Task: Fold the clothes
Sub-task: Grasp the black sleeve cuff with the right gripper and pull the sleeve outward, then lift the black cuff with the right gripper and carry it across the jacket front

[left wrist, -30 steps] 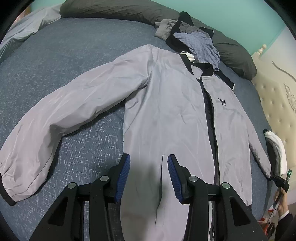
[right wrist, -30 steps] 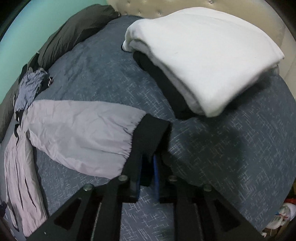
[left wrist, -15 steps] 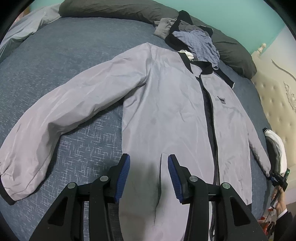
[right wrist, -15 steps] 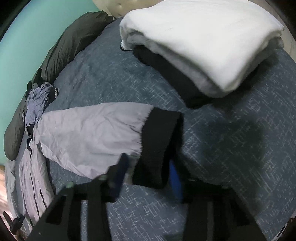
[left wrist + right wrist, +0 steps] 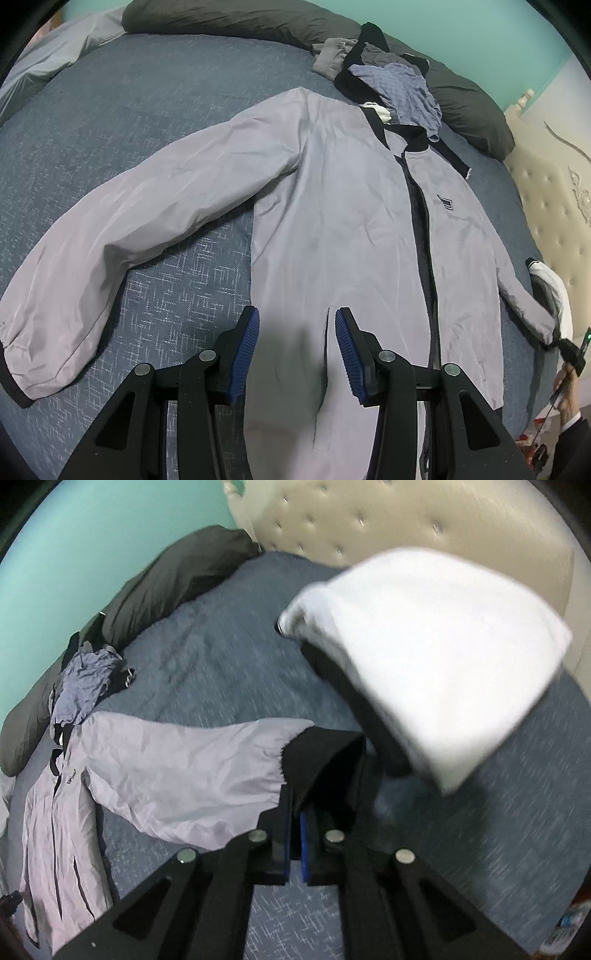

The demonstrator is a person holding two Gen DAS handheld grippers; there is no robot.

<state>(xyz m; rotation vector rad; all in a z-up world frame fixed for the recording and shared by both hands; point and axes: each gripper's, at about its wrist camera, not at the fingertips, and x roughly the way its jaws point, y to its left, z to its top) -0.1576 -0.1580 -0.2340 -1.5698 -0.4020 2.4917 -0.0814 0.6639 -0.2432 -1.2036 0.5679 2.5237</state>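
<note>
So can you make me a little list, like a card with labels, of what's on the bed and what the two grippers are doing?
jacket: grey jacket lying flat on the blue bed, front up, sleeves spread out
left gripper: left gripper open, over the jacket's lower part, holding nothing
right gripper: right gripper shut on the black cuff of one sleeve
folded pile: white folded garment on something dark, by the headboard
unfolded pile: crumpled clothes near the collar
pillows: dark pillows along the wall
</note>
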